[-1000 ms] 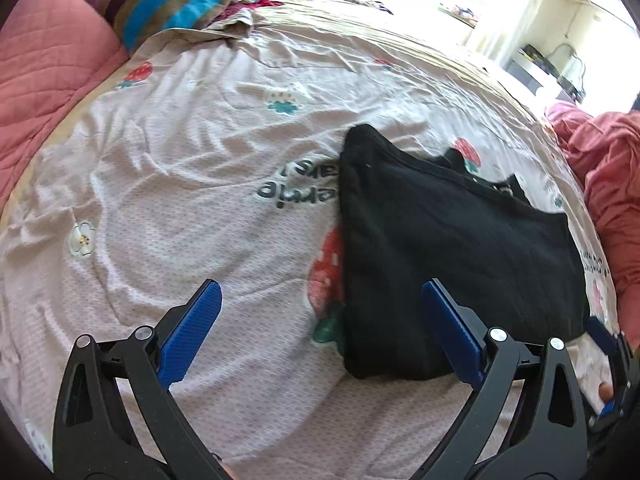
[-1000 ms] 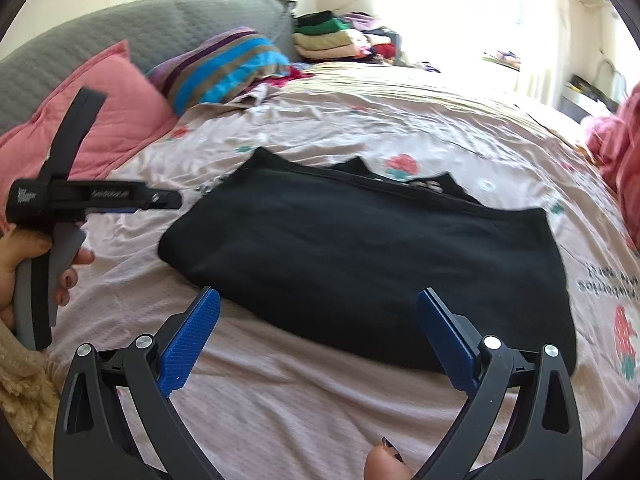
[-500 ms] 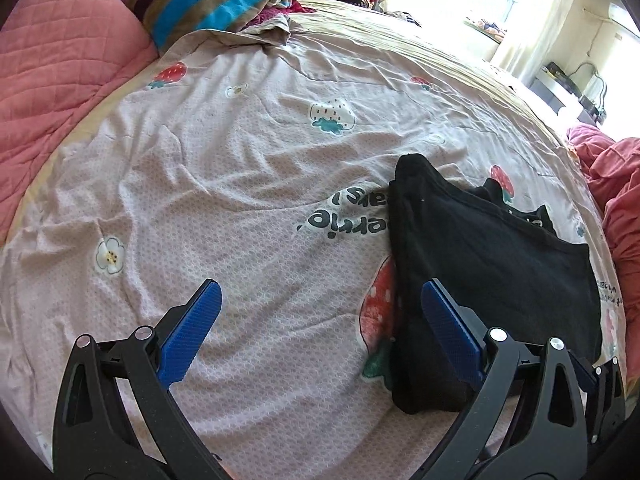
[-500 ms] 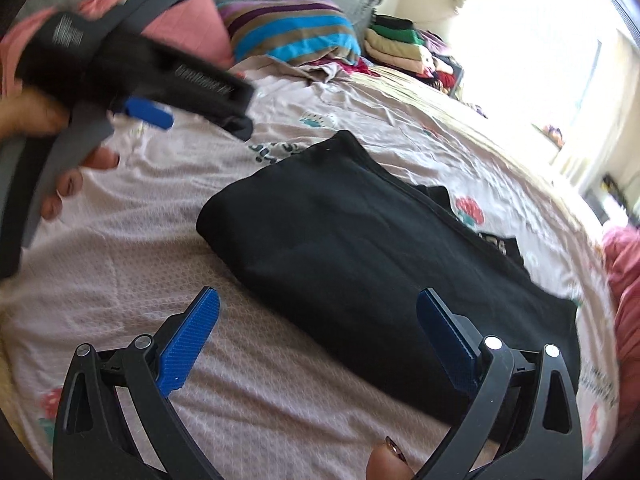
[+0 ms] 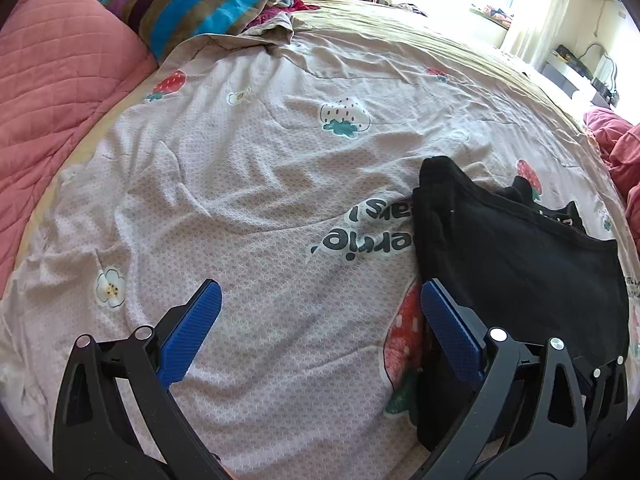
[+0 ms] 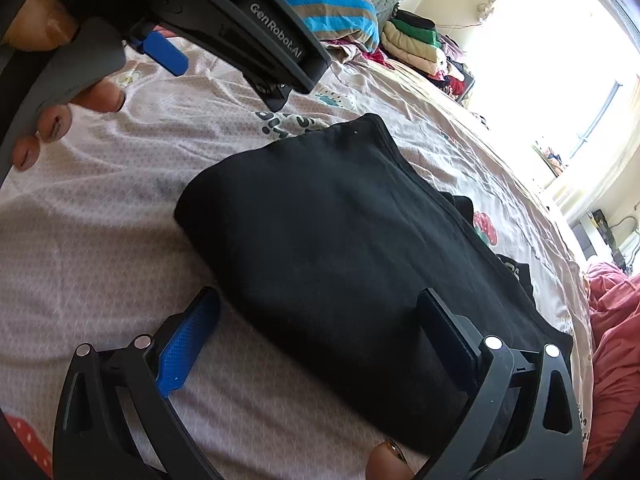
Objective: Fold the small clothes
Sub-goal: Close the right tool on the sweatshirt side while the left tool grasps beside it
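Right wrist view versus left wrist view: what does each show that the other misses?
Only the right wrist view shows the left tool from outside, held by a hand over the sheet, and the garment's whole folded top. Only the left wrist view shows the pink quilted pillow and the bare sheet left of the garment. Both show the black garment, the striped pillow, the clothes pile, and open tools.

Left gripper [image 5: 316, 320]: bottom of the frame, jaws wide apart, nothing between them
Black garment [image 5: 516, 264]: folded, lower right, beside the right-hand finger
Bedsheet [image 5: 248, 184]: wrinkled, strawberry print, fills the centre
Pink pillow [image 5: 52, 72]: upper left
Striped pillow [image 5: 200, 4]: top
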Demonstrator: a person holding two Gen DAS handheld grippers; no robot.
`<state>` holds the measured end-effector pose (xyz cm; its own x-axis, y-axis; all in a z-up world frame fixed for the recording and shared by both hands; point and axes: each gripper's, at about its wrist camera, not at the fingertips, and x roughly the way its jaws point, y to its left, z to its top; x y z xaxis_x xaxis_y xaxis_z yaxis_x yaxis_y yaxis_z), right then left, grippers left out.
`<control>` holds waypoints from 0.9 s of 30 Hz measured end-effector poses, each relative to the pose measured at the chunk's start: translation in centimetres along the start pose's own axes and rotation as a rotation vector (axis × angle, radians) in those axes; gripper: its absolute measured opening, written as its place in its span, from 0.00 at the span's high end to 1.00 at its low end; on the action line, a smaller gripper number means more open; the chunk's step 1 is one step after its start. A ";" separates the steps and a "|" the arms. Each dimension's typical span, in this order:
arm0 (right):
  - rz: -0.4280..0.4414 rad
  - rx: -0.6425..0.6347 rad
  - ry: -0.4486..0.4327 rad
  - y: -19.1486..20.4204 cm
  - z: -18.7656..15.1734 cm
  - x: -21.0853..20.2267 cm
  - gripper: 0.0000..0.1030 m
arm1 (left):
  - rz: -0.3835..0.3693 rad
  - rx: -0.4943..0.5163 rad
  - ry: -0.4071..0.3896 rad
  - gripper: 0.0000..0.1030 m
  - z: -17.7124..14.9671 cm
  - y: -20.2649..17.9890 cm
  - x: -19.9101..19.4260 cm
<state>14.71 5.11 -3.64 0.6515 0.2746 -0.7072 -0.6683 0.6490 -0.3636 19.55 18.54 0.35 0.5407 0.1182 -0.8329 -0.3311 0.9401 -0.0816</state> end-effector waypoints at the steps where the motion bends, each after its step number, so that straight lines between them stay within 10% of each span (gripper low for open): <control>1: -0.002 0.003 0.000 -0.1 0.2 0.3 0.05 | 0.001 0.000 0.003 0.09 0.1 0.0 0.2; 9: -0.029 0.003 -0.021 -0.2 1.2 1.7 0.07 | 0.009 -0.010 0.030 0.09 -0.1 0.1 1.3; 19: -0.052 0.017 -0.114 -1.1 0.4 -0.5 0.77 | -0.203 -0.134 0.050 0.09 0.6 -0.8 1.9; 27: -0.148 0.038 -0.226 -2.3 -0.8 -3.5 0.88 | -0.304 -0.148 0.104 0.09 2.3 -4.8 3.3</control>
<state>13.71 2.10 -0.78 0.8073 0.3233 -0.4936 -0.5488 0.7188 -0.4268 24.75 15.12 -0.75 0.5526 -0.2003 -0.8090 -0.2800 0.8697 -0.4066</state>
